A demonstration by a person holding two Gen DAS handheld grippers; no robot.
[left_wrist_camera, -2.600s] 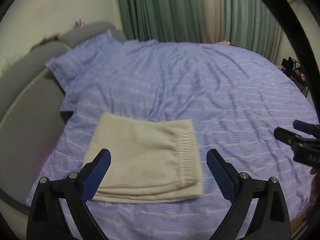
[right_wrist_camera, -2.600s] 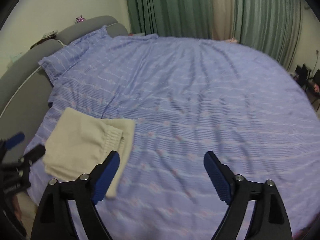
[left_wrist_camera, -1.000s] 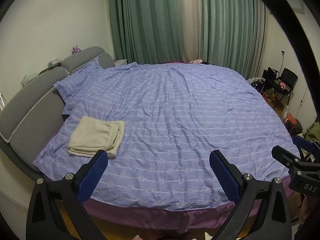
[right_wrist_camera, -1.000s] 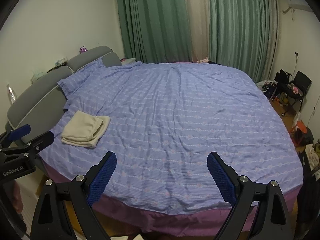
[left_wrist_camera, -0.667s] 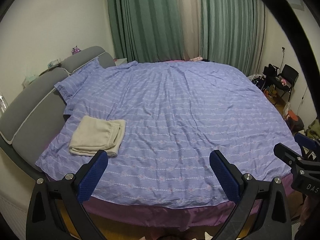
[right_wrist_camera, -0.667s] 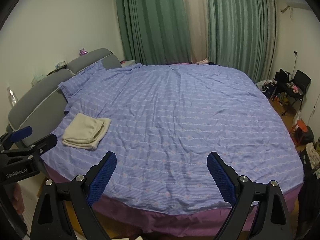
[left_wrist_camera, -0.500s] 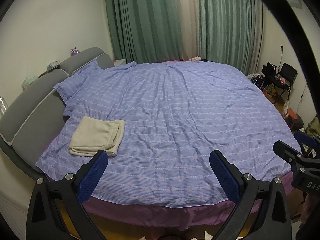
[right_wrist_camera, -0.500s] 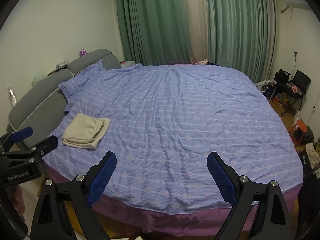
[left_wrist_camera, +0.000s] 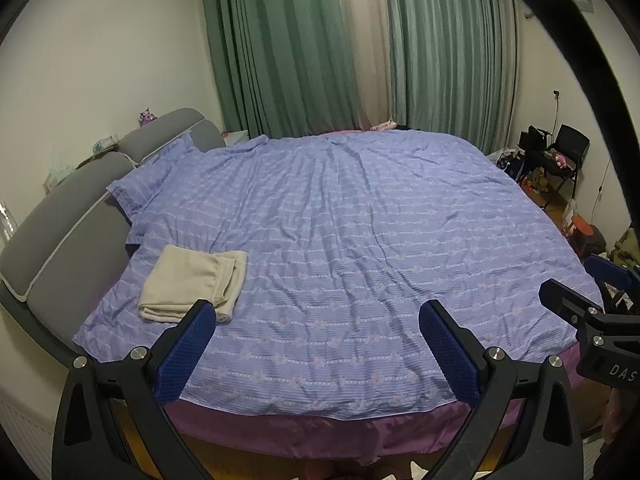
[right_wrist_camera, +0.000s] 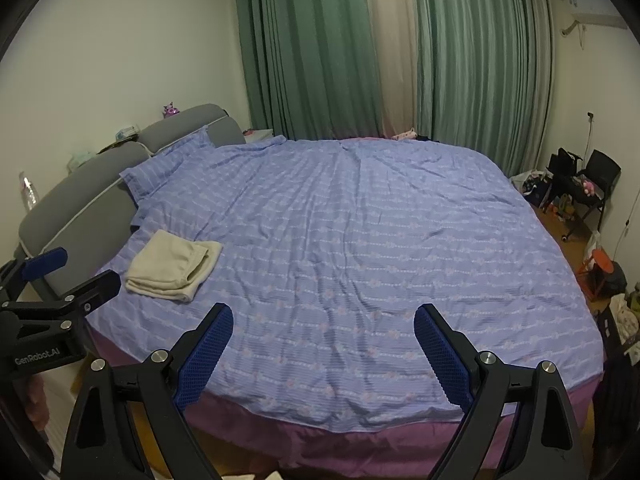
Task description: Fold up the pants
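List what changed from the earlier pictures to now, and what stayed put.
Both tools, left tool and right tool, drew back from just over the folded pants to beyond the bed's foot edge. Nothing was grasped or released. Both stayed open and empty; the pants stayed folded on the blue bedspread near the headboard.

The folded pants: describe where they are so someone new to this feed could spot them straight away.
Start with the big bed under the purple-blue striped duvet. Follow it to the corner beside the grey padded headboard, below the matching pillow. There lie the folded pants, a flat cream bundle with a ribbed waistband, the only plain pale thing on the patterned cover.
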